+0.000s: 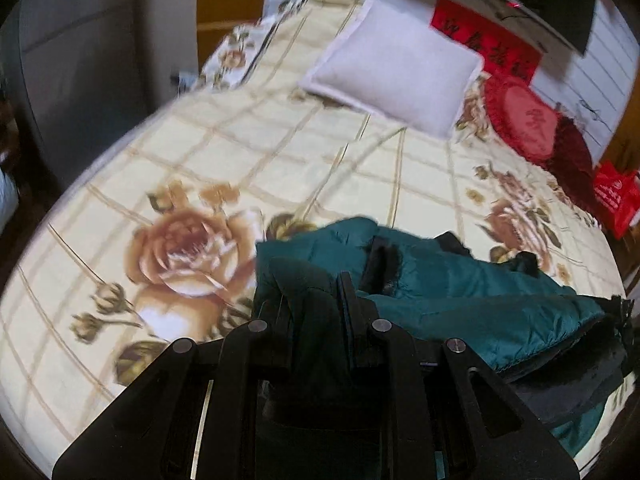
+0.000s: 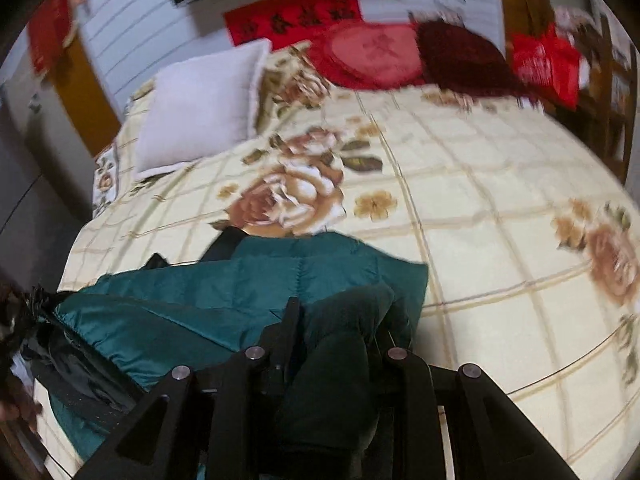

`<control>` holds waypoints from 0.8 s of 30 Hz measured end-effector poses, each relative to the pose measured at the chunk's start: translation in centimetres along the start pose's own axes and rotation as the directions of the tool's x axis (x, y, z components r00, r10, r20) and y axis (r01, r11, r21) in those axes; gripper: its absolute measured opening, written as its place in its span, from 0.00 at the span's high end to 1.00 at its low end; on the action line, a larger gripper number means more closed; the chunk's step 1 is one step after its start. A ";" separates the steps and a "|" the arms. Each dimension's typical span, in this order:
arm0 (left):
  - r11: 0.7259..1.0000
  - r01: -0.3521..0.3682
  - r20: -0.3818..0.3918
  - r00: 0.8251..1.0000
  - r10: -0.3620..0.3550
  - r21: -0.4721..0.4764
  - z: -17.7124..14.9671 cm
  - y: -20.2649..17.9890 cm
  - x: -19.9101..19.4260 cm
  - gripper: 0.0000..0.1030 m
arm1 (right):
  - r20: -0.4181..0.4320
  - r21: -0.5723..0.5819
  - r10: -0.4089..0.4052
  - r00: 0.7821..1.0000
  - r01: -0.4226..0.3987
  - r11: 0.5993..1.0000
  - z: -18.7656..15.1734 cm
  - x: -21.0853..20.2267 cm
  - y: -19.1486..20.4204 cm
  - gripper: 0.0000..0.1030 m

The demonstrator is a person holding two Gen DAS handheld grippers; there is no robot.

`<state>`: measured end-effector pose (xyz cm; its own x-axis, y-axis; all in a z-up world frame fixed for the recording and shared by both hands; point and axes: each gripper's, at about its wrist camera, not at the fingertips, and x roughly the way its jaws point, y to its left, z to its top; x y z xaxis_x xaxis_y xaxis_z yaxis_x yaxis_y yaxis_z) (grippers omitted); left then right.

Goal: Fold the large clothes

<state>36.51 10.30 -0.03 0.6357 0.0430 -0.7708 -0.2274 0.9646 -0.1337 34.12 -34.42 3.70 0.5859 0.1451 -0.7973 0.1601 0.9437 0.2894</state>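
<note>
Both grippers, left gripper (image 1: 310, 292) and right gripper (image 2: 338, 320), clamp teal jacket (image 1: 460, 292).

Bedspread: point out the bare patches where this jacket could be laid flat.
Bare floral bedspread lies between the white pillow and the teal jacket, and right of the jacket. The headboard end is crowded by the pillow and red cushion.

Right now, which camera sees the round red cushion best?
The right wrist view: the round red cushion lies near the top centre there, and nearly its whole face shows. In the left wrist view the same cushion sits far toward the right edge, squeezed and seen at a slant.
</note>
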 end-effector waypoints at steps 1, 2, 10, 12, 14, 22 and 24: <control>1.000 0.008 -0.013 1.000 -0.008 -0.023 0.0 0.2 0.7 0.83 | 0.006 0.020 0.023 1.000 -0.023 1.000 -0.1 0.3 -0.4 0.73; 0.998 0.029 -0.020 0.999 -0.030 -0.052 0.0 0.5 1.3 0.83 | 0.012 0.034 0.042 0.999 -0.042 0.999 0.0 0.4 -0.7 0.69; 0.949 0.243 -0.024 0.967 -0.253 -0.202 1.2 3.1 1.0 0.70 | 0.043 0.060 0.127 0.991 -0.129 0.990 0.7 -1.7 -0.9 0.47; 0.927 0.289 -0.017 0.953 -0.302 -0.238 1.4 3.7 0.6 0.65 | 0.051 0.064 0.144 0.988 -0.147 0.987 0.9 -2.3 -0.7 0.34; 0.908 0.327 -0.001 0.941 -0.339 -0.264 1.6 4.3 -0.2 0.59 | 0.087 0.064 0.132 0.987 -0.138 0.988 1.0 -3.6 -0.5 0.33; 0.917 0.320 0.142 0.946 -0.293 -0.239 2.2 6.2 -4.5 0.35 | 0.194 -0.034 0.170 0.966 -0.166 0.986 0.6 -7.8 2.5 0.30; 0.938 0.285 0.137 0.955 -0.262 -0.199 1.4 5.2 -4.6 0.35 | 0.131 -0.126 0.171 0.977 -0.154 0.980 -0.2 -6.6 5.3 0.30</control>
<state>33.44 15.54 3.73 0.7677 -0.1757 -0.6162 -0.1785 0.8649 -0.4691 30.95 -30.36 10.41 0.7033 0.2640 -0.6601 -0.0336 0.9398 0.3400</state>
